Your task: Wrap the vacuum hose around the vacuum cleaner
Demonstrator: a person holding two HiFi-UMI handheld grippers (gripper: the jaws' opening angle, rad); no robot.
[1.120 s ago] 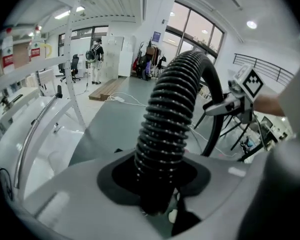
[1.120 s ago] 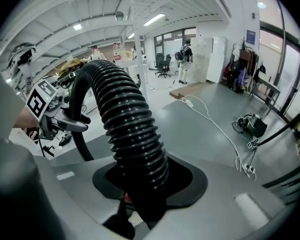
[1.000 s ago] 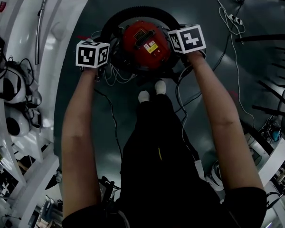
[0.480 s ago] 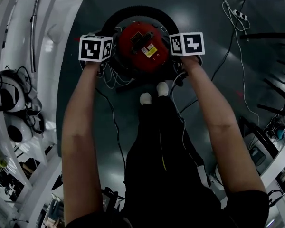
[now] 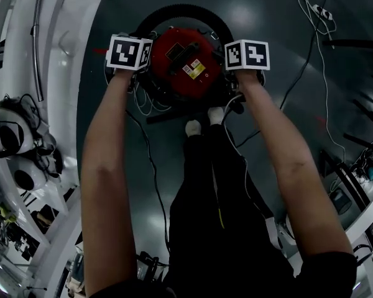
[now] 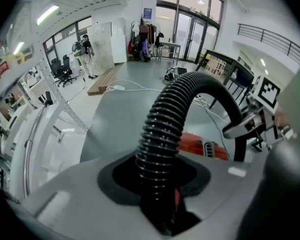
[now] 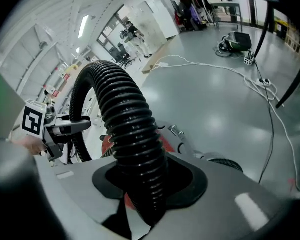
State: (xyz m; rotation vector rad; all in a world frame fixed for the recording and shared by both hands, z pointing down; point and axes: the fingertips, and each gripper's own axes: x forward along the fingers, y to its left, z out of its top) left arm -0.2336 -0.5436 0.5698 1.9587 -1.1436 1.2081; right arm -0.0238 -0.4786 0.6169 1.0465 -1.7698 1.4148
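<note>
Over the red vacuum (image 5: 186, 61), left gripper (image 6: 157, 199) and right gripper (image 7: 140, 199) both clamp the hose (image 5: 177, 9) — its arch has dropped lower, closer to wrapping round.

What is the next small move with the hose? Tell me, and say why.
Probably lower both hands together to seat the hose: the left gripper and right gripper each clamp it, and it arches up over the far side of the red vacuum cleaner, not yet snug around it.
</note>
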